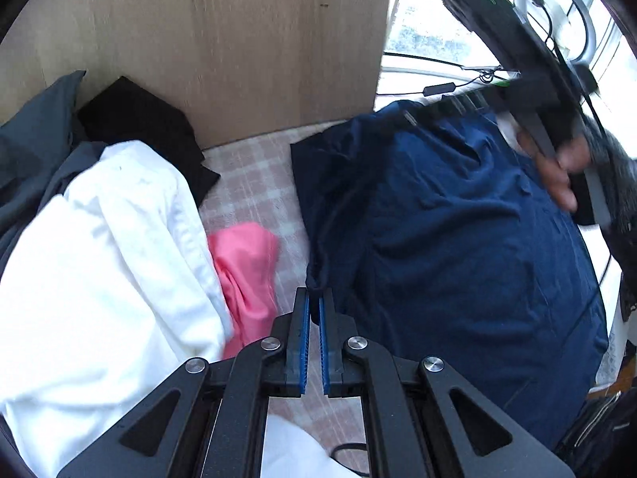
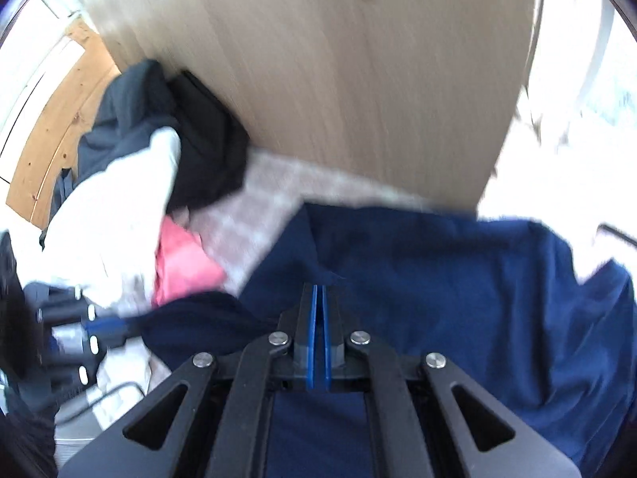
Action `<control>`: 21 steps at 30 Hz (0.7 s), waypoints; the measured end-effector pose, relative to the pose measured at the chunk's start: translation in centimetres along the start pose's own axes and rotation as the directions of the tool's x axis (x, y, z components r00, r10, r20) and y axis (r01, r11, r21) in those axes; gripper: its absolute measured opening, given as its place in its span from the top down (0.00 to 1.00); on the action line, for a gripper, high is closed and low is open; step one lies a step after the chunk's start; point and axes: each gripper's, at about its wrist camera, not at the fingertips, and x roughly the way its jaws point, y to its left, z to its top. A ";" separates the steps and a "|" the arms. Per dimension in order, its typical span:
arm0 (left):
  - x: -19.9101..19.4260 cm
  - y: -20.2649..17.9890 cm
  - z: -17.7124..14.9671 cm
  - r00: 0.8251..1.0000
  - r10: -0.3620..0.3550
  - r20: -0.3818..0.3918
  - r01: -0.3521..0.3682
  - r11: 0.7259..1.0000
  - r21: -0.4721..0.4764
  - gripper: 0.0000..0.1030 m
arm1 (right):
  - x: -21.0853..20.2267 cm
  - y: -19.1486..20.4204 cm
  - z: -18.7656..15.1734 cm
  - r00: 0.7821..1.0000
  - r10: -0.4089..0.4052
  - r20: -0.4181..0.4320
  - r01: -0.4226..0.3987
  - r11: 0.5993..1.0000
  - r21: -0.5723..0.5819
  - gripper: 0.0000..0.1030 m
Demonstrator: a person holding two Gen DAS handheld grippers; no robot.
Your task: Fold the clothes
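Left gripper (image 1: pixel 314 292) pinches a bunched edge of the navy garment (image 1: pixel 458 239), which lies spread at 3 o'clock of the white pile (image 1: pixel 103 259); right gripper (image 2: pixel 319 290) clamps navy cloth too. Keep both pinches tight, pull evenly.

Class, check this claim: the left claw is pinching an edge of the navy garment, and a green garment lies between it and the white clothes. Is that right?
Not quite. The left wrist view shows the left claw pinching an edge of the navy garment, but the garment lying between it and the white clothes is pink, not green.
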 end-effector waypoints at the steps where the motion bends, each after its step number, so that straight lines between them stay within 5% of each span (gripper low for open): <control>1: 0.1 -0.5 -0.1 1.000 -0.021 -0.002 0.021 1.000 0.005 0.96 | -0.2 0.5 0.6 1.000 0.004 0.010 -0.004 1.000 -0.008 0.97; 10: 2.5 -4.6 -0.8 0.986 -0.145 -0.077 0.150 0.986 0.071 0.96 | -0.5 1.6 1.9 0.987 -0.160 0.018 0.161 0.983 -0.084 0.97; 17: 3.9 -6.8 -1.8 0.965 -0.206 -0.161 0.225 0.969 0.106 0.90 | 3.0 -1.6 -0.6 0.896 -0.420 -0.141 0.410 0.907 -0.097 0.95; 20: 2.6 -5.5 -1.8 0.980 -0.149 -0.135 0.164 0.981 0.106 0.83 | 1.9 -2.5 -0.6 0.928 -0.348 -0.133 0.348 0.937 -0.023 0.91; 21: 2.1 -4.8 -1.7 0.986 -0.114 -0.124 0.128 0.986 0.106 0.83 | 1.2 -2.6 -0.4 0.941 -0.320 -0.108 0.322 0.947 0.001 0.80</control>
